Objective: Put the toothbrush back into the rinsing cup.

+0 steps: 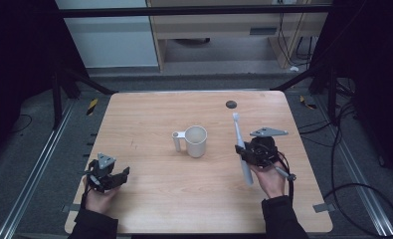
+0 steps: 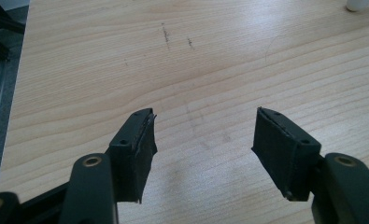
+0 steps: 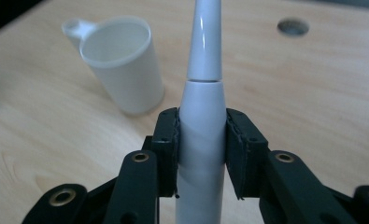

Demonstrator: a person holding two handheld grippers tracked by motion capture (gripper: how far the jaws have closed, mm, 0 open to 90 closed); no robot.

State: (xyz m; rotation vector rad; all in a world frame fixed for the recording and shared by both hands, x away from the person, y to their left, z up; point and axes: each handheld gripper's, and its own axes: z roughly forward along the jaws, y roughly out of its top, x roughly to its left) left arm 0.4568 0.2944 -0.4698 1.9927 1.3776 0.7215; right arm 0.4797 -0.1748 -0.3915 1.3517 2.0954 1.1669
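Near edge of light wooden table [image 1: 149, 209]: left gripper [image 1: 115, 178] in hand, low over the wood, jaws spread wide, nothing between pads [image 2: 142, 140], bare wood grain under them. Well apart from everything else.

Right side, a bit farther in: right gripper [image 1: 243, 153] in hand, jaws pinching long white plastic electric toothbrush [image 1: 242, 149] on its thick handle body. Pads [image 3: 169, 140] pressed flat on both sides of handle. Toothbrush clear of the table, narrow neck running away from the person toward the far edge, butt end sticking back past the hand.

Mid table: white plastic cup with side handle [image 1: 195, 141], upright, open mouth up, handle [image 1: 177, 140] pointing left in high view. Sits left of the toothbrush, near but not touching.

Far side: small dark round hole in the table [image 1: 231, 104], just beyond the toothbrush tip.
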